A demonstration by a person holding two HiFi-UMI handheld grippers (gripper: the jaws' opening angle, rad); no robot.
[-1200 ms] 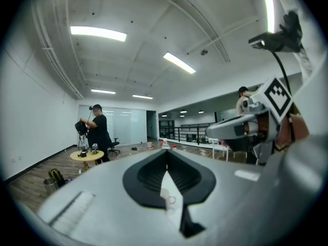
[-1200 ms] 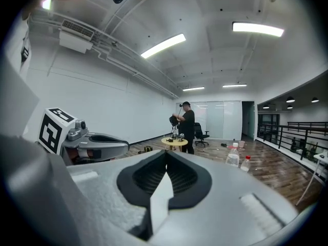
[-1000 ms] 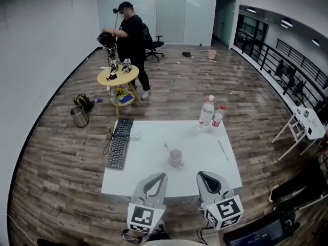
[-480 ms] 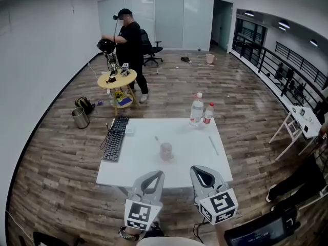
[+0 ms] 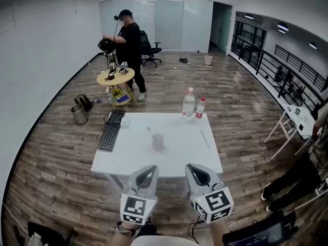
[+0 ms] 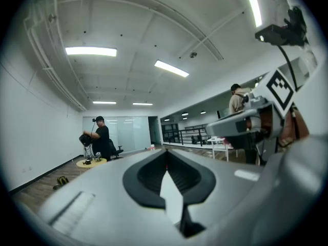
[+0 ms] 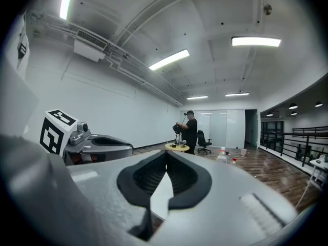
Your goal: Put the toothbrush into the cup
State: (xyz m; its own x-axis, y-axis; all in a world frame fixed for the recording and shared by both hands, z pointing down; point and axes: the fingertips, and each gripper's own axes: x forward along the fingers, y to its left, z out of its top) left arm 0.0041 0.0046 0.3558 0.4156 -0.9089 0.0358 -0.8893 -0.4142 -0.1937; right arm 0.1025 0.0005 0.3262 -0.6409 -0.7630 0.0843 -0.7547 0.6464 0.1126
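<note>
A small pinkish cup stands near the middle of the white table. A thin toothbrush leans out of it toward the upper left. Both grippers hang in front of the table's near edge, well short of the cup and pointing level. My left gripper is shut and empty, and its jaws meet in the left gripper view. My right gripper is also shut with nothing in it, its jaws closed in the right gripper view.
A black keyboard lies on the table's left side, two bottles stand at its far edge, and a thin white stick lies at right. Beyond are a person at a round yellow table, a metal bin and a small white table.
The table, cup and bottles have drifted farther away and to the left in the head view, so both shut grippers now sit farther back from the table's edge.
</note>
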